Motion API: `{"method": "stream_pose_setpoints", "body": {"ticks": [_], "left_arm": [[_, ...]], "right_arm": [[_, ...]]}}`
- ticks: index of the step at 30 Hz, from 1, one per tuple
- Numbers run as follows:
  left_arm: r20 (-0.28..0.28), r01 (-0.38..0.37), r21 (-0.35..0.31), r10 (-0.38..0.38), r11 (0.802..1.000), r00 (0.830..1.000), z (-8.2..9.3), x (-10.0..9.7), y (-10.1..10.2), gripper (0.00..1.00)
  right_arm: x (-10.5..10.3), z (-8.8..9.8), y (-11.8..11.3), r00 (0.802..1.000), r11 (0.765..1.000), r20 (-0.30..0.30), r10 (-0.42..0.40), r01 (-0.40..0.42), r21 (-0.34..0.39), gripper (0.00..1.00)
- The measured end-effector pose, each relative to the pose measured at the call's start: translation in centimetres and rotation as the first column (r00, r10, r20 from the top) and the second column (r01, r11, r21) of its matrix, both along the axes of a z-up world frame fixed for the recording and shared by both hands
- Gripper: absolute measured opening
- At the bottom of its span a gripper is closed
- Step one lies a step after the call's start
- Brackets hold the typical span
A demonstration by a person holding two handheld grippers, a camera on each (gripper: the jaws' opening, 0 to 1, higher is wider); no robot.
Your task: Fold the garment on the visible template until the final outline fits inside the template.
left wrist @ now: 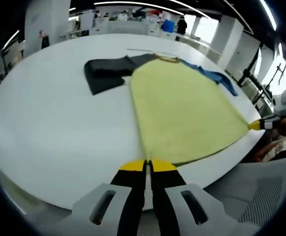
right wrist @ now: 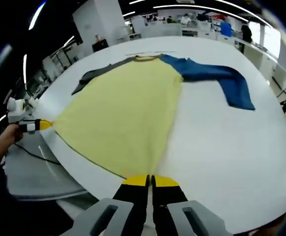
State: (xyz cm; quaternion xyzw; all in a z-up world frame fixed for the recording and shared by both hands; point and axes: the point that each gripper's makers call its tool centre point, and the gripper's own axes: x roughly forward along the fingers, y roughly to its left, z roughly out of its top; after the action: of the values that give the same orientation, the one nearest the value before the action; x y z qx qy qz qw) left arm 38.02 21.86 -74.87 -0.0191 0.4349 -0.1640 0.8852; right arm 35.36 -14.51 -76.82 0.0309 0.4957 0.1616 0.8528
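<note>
The garment (left wrist: pixel 182 110), a long-sleeved shirt with a yellow body, one dark grey sleeve (left wrist: pixel 106 73) and one blue sleeve (right wrist: pixel 221 78), lay spread flat on the white table (left wrist: pixel 54 128), its collar at the far side and its hem running along the table's near edge. Its long axis ran straight away from the person, from hem to collar. The left gripper (left wrist: pixel 148 166) had its fingers clenched on one hem corner, the yellow cloth pinched between the yellow tips; the right gripper (right wrist: pixel 150 181) gripped the opposite hem corner the same way, fingers closed tight on the fabric. Each gripper sat at its own end of the hem, so neither was nearer the shirt than the other, and the hem appeared drawn taut between them. The grey sleeve was bent out to one side of the body, the blue sleeve out to the other. I could make out no clear template outline on the table. The coming move would likely carry the hem forward toward the collar.
</note>
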Motion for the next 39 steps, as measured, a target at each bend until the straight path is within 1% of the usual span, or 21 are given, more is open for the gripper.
{"method": "stream_pose_setpoints", "body": {"ticks": [2,8,12,15,17,18,19,20,23,24,26,28,30,34,36,37,39], "left_arm": [[-0.014,0.005,-0.001,-0.005,1.000,1.000,-0.3,-0.3,-0.1,0.00],[-0.048,0.019,0.022,-0.018,1.000,0.999,-0.8,-1.0,-0.4,0.00],[-0.054,0.032,0.042,-0.030,0.999,0.998,-0.9,-1.1,-0.4,0.00],[-0.046,0.035,0.054,-0.033,0.998,0.998,-0.8,-1.0,-0.4,0.00],[-0.038,0.012,0.030,-0.011,0.999,0.999,-0.5,-0.9,-0.4,0.01],[-0.028,0.001,0.017,0.000,1.000,1.000,-0.3,-0.7,-0.4,0.02],[-0.005,0.006,0.002,-0.006,1.000,1.000,0.1,-0.4,-0.5,0.03],[0.001,-0.005,-0.005,0.005,1.000,1.000,0.3,-0.3,-0.4,0.04],[0.003,-0.021,-0.035,0.021,0.999,1.000,0.8,-0.2,-0.5,0.10],[0.001,-0.024,-0.062,0.024,0.998,1.000,1.1,-0.1,-0.8,0.12],[0.039,-0.014,-0.086,0.018,0.996,0.999,1.8,0.4,-1.2,0.16],[0.073,0.003,-0.086,0.003,0.996,0.997,2.4,0.8,-1.4,0.22],[0.097,0.014,-0.083,-0.005,0.996,0.995,2.9,1.2,-1.6,0.28],[0.174,0.061,-0.082,-0.046,0.995,0.984,4.1,2.1,-2.4,0.40],[0.191,0.062,-0.071,-0.047,0.996,0.980,4.5,2.4,-2.4,0.46],[0.207,0.070,-0.061,-0.056,0.996,0.977,4.7,2.7,-2.5,0.48],[0.213,0.076,-0.054,-0.063,0.996,0.975,4.9,2.8,-2.5,0.52]], "right_arm": [[-0.2,-0.3,-0.1,1.000,1.000,-0.014,-0.024,0.024,0.015,0.00],[-0.4,-0.4,-0.2,0.999,1.000,-0.025,-0.022,0.022,0.010,0.00],[-0.5,-0.3,-0.4,0.999,1.000,-0.029,-0.025,0.025,0.016,0.00],[-0.4,-0.2,-0.4,1.000,1.000,-0.020,-0.015,0.016,0.019,0.00],[-0.4,-0.1,-0.4,1.000,1.000,-0.019,-0.015,0.015,0.021,0.00],[-0.4,-0.1,-0.4,1.000,0.999,-0.018,-0.019,0.019,0.026,0.00],[-0.4,0.0,-0.3,1.000,0.999,-0.019,-0.024,0.025,0.031,0.00],[-0.4,0.2,-0.3,1.000,0.999,-0.014,-0.021,0.021,0.038,0.00],[-0.1,0.7,-0.4,1.000,0.998,0.007,-0.030,0.030,0.053,0.01],[0.0,1.0,-0.5,0.999,0.998,0.011,-0.036,0.035,0.056,0.03],[0.2,1.4,-0.6,0.999,0.997,0.023,-0.045,0.044,0.056,0.11],[0.7,2.0,-0.8,0.997,0.997,0.050,-0.051,0.048,0.058,0.19],[1.1,2.5,-0.9,0.997,0.997,0.067,-0.050,0.046,0.069,0.25],[2.0,3.5,-0.8,0.994,0.995,0.099,-0.047,0.038,0.093,0.31],[2.6,3.9,-0.9,0.991,0.995,0.122,-0.047,0.035,0.099,0.38],[3.0,4.3,-0.8,0.989,0.995,0.146,-0.038,0.023,0.101,0.41],[3.3,4.7,-0.6,0.987,0.994,0.162,-0.015,-0.003,0.106,0.48]]}}
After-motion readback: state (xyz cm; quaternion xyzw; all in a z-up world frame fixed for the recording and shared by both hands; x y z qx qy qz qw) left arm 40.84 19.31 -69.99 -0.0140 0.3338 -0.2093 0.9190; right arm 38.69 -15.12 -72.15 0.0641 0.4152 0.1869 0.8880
